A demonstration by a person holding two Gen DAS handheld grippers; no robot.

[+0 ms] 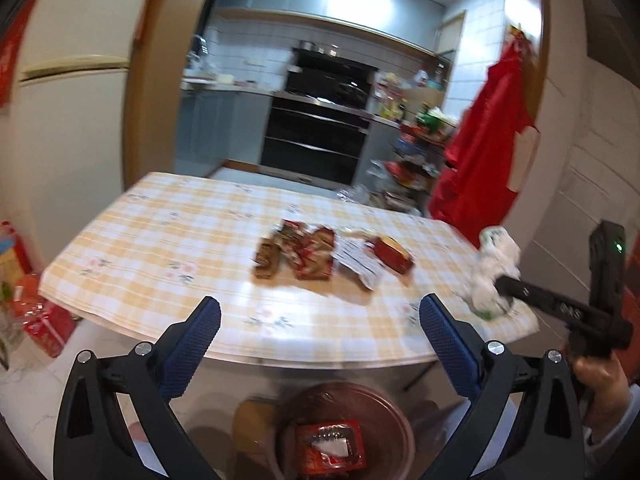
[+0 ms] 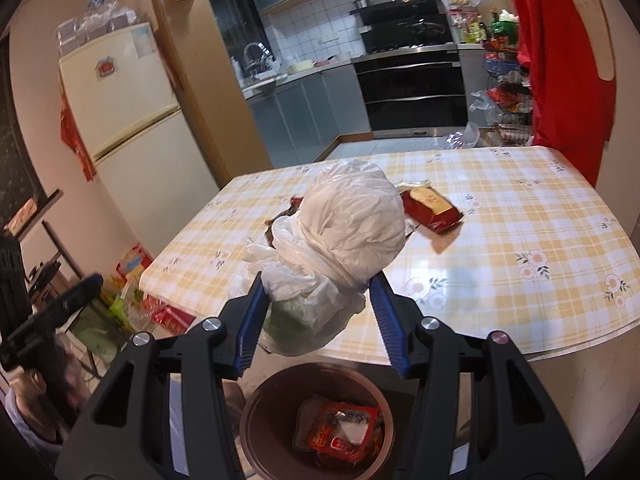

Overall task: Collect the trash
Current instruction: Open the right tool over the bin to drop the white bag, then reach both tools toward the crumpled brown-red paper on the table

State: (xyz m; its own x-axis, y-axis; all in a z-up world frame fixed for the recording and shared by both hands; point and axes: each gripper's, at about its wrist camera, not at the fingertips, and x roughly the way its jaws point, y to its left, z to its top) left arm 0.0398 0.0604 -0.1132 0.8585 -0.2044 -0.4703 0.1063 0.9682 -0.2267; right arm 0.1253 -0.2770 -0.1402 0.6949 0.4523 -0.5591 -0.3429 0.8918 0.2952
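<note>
The right gripper (image 2: 316, 308) has its jaws clamped on a knotted white plastic bag (image 2: 344, 236), which bulges up and forward from between the blue pads, above the near edge of the table (image 2: 520, 220). The left gripper (image 1: 320, 320) has its jaws wide apart with nothing between them. Below both grippers stands a round brown bin (image 2: 256, 412) with a red wrapper (image 2: 340, 428) inside, and more red wrappers (image 1: 304, 256) lie on the checked tablecloth beyond.

A bin (image 2: 316, 420) stood on the floor just before the counter's (image 2: 520, 220) near edge, with a wrapper (image 2: 340, 432) in it. On the counter lay wrappers (image 1: 296, 256), a packet (image 1: 394, 254) to their right. The bag (image 2: 340, 240) sat between the right tongs (image 2: 316, 308), above the near edge.
</note>
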